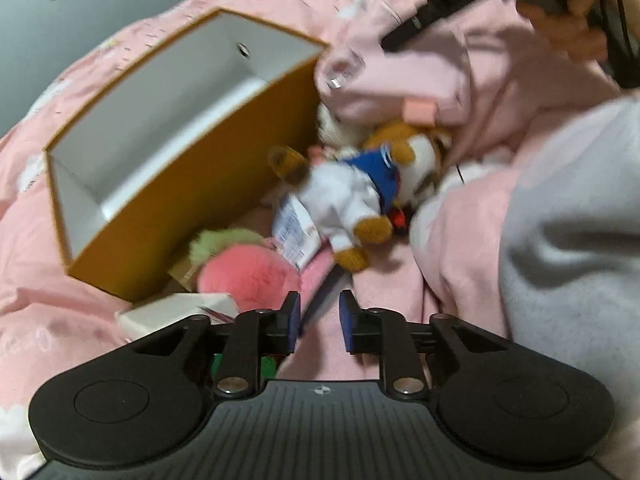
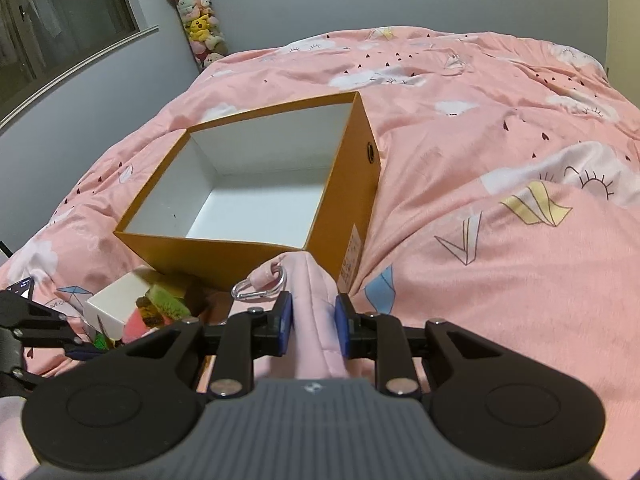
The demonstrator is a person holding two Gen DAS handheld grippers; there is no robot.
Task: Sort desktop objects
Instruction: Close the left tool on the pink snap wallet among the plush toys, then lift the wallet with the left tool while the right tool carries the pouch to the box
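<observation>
Beside the orange box (image 2: 256, 184), right hand-held gripper (image 2: 313, 326) clamped on pink pouch (image 2: 316, 312), left hand-held gripper (image 1: 319, 322) apart, empty.

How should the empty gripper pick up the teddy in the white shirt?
Grip the plush bear across its white-shirted body, probably coming down from above with the left gripper, whose jaws stand open and empty. The bear lies flat on the pink bedding; its torso looks like the thickest, most exposed part, and its head is partly tucked under the pink pouch.
</observation>
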